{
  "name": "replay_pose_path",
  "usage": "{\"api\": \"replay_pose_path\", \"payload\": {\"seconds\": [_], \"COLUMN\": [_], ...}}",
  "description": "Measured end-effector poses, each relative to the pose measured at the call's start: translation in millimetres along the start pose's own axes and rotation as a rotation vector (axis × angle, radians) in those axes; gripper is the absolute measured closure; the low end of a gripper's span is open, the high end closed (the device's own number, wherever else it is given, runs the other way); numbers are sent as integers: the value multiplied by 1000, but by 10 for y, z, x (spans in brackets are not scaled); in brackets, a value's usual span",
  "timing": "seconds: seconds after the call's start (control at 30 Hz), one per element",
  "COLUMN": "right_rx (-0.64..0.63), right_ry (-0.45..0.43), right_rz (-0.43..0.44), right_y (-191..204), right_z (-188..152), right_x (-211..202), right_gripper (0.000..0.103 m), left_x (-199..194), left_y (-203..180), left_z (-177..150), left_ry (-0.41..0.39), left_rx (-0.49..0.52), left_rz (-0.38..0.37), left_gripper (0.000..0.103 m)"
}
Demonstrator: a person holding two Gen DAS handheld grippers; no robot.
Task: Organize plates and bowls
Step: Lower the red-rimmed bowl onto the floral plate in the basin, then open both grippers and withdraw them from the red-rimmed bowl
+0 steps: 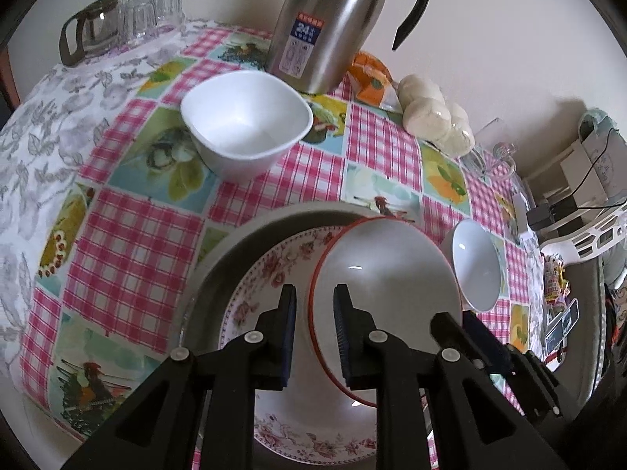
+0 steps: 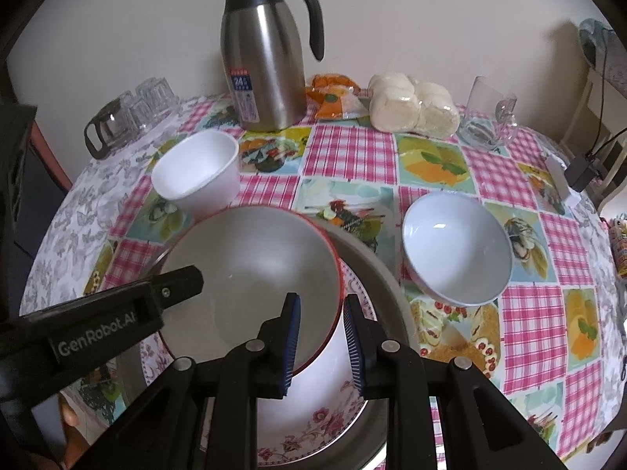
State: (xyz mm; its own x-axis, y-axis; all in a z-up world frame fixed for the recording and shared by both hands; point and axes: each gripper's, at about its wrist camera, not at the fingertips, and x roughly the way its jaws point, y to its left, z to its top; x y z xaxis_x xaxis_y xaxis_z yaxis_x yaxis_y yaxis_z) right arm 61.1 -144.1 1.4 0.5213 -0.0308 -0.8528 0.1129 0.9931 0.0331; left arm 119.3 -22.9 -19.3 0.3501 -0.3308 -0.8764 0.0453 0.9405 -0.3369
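Left claw [image 1: 313,315]: jaws narrow, straddling the near rim of the red-rimmed white ceramic bowl [image 1: 386,274].
Right claw [image 2: 321,325]: pinching the opposite rim, apparently steadying it.
Bowl: tilted on the floral-edged plate [image 2: 313,423], itself nested in a grey dish [image 2: 376,270], likely for stacking.

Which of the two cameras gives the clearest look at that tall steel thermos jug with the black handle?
The right wrist view: the tall steel thermos jug appears whole, from black lid to base, handle included. The left wrist view shows the jug tilted, its lid cut off by the picture's top edge.
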Motion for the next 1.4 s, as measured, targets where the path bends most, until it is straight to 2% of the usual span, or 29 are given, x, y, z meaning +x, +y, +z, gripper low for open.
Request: {"api": "replay_pose_path", "payload": {"seconds": [0.13, 0.17, 0.2, 0.27, 0.37, 0.47, 0.57, 0.83, 0.93, 1.07, 1.4], "right_rx": [18, 25, 31, 38, 37, 41, 38, 23, 23, 25, 52], "right_ry": [-49, -57, -61, -62, -61, -61, -57, -46, -53, -60, -78], "right_rz": [-4, -4, -3, -7, -20, -15, -17, -17, -14, -13, -7], "right_y": [-30, -42, -55, -79, -92, -105, -100, -83, -92, -105, -155], "right_z": [44, 58, 63, 73, 78, 77, 67, 57, 60, 65, 74], "right_x": [-116, -135, -145, -150, -141, -134, -127, -91, -101, -108, -109], "right_gripper": [76, 72, 63, 50, 43, 33, 20, 10, 1, 0, 0], "left_x": [-73, -89, -107, -129, -164, -188, -202, -206, -211, -227, -297], "left_y": [0, 5, 13, 22, 35, 62, 95, 178, 196, 225, 190], "left_z": [24, 30, 32, 35, 39, 40, 48, 82, 118, 166, 360], "left_ry": [-30, -35, -40, -48, -58, -70, -78, -90, -100, -115, -185], "left_rx": [0, -2, -5, -8, -13, -21, -26, -44, -53, -59, -15], "left_rz": [13, 14, 16, 22, 37, 66, 84, 129, 145, 169, 217], "left_gripper": [82, 77, 68, 56, 52, 41, 40, 36, 35, 25, 24]}}
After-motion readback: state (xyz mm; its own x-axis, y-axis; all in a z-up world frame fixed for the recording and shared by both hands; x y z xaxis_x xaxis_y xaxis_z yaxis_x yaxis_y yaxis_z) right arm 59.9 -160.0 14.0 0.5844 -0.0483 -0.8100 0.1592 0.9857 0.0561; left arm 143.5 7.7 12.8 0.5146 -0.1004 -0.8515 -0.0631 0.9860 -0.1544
